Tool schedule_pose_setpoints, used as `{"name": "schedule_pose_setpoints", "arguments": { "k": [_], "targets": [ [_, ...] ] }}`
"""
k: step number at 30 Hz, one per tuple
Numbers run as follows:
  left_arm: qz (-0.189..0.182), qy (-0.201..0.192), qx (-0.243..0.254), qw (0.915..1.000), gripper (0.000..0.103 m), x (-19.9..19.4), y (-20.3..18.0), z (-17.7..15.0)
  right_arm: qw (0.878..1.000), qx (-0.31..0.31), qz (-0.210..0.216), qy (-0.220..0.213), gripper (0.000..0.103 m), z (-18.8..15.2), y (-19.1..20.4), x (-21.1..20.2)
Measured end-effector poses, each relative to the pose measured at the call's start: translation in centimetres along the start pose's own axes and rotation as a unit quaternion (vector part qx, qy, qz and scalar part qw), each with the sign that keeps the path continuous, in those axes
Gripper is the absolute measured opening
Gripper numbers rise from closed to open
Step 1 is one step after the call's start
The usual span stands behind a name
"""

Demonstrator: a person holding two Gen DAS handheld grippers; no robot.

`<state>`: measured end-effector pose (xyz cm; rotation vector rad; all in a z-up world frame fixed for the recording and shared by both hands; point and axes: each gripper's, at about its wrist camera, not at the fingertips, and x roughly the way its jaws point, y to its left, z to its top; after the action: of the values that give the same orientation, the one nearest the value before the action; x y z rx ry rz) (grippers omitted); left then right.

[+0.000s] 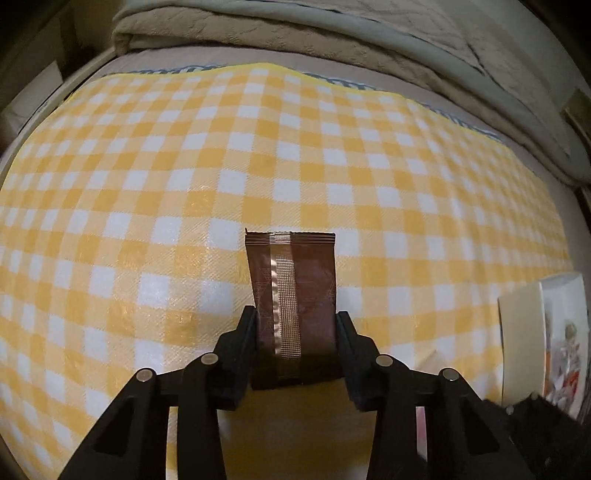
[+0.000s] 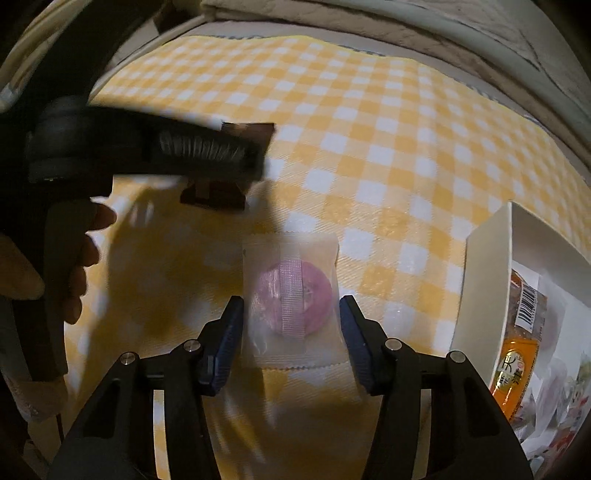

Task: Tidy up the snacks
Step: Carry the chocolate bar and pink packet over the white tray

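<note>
My left gripper (image 1: 295, 317) is shut on a brown foil snack packet (image 1: 293, 302) and holds it above the yellow checked cloth (image 1: 184, 166). The left gripper with that brown packet (image 2: 214, 195) also shows in the right wrist view at upper left. My right gripper (image 2: 291, 306) has its jaws on either side of a clear packet with a round pink snack (image 2: 291, 299); the fingers touch the wrapper's edges, and the packet appears lifted off the cloth.
A white box (image 2: 484, 280) with several wrapped snacks, including an orange packet (image 2: 517, 365), stands at the right. It also shows in the left wrist view (image 1: 521, 332). Folded blankets (image 1: 332, 33) lie behind the cloth.
</note>
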<state>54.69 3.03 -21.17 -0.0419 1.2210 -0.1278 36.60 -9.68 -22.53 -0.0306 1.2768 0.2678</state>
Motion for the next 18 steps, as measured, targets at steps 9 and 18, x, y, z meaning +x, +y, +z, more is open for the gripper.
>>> {"name": "schedule_pose_setpoints", "arguments": {
  "k": [9, 18],
  "targets": [
    [-0.010, -0.013, -0.007, 0.9998, 0.039, -4.0, 1.8, -1.2, 1.000, 0.002, -0.005, -0.019, 0.051, 0.0, -1.4, -1.9],
    [-0.012, -0.063, -0.021, 0.9977, 0.039, -11.2, 2.2, -2.9, 0.997, -0.003, -0.016, -0.078, 0.051, 0.0, -0.9, -7.2]
  ]
}}
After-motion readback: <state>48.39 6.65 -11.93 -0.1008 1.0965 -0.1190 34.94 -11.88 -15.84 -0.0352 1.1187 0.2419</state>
